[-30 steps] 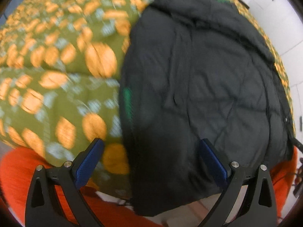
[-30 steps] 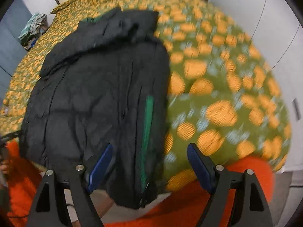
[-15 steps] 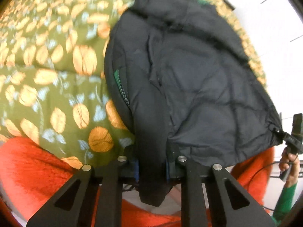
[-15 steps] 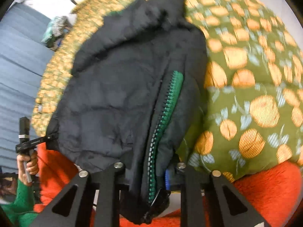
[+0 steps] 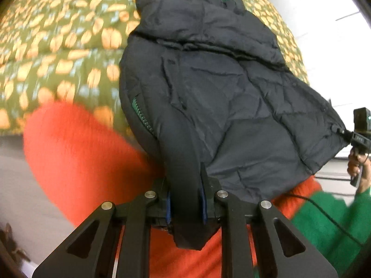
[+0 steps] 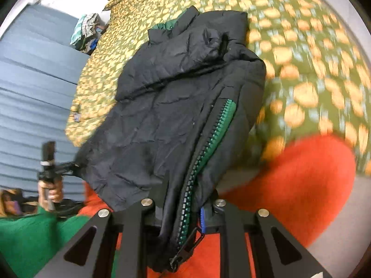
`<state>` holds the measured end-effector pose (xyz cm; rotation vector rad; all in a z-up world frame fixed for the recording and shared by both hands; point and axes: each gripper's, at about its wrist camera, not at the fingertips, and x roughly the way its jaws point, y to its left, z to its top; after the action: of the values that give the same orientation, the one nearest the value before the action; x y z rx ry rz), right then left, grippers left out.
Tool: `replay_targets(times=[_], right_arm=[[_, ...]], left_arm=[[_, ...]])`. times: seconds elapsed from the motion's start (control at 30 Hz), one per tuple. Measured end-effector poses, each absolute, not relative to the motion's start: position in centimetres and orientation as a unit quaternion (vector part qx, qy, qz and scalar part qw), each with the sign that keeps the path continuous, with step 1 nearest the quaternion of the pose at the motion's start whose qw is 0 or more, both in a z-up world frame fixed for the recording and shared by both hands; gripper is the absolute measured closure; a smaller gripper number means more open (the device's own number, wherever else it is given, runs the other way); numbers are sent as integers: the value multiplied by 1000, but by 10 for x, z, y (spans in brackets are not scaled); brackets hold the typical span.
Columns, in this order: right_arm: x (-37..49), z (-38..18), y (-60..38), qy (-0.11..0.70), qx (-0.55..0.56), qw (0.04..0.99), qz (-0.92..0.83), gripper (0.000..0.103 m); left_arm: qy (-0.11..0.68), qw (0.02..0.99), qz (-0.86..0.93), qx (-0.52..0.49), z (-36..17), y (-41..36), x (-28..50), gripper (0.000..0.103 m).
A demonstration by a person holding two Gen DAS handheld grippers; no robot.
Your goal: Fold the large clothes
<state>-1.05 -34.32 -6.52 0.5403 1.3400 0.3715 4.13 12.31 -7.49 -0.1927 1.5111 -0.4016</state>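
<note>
Both grippers, open 1 s ago, now clamp hem corners of puffy black quilted jacket (image 5: 220,97) w/ green zip—L gripper (image 5: 185,205), R gripper (image 6: 179,210)—hem lifted off green-orange patterned bedspread (image 5: 58,41), fold toward collar prob. next.

The left gripper (image 5: 185,205) is clamped tight on a thick fold at the near hem of the black jacket (image 5: 220,97) — its blue pads (image 5: 203,205) press the cloth from both sides. The right gripper (image 6: 179,210) is likewise closed on the hem at the jacket's green-zipper edge. Each hand (image 6: 49,191) grips its handle below a hem corner, green sleeves (image 5: 324,220) trailing
</note>
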Motion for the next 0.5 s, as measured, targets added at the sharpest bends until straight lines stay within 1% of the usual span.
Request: replay_targets(times=[0.07,0.2,0.23,0.37,0.5], right_arm=[[-18,-56,-344,608,275,724,175,84],[7,-45,-353,577,309,731,192,84],[20,-46,-358,565,324,734,193,84],[90,-62,-380,520,377,740,198,84],[179,-95,-387,497,405,745,183,84]], left_arm=[[676,705,-185,-106,-58,129,43,86],[636,732,-201,-139,-35,132,93,85],[625,739,-204,-143,-34,127,103,85],[574,778,-206,-151,-32,111,182,85],[548,801,-184,-155,-57,96,256,84]])
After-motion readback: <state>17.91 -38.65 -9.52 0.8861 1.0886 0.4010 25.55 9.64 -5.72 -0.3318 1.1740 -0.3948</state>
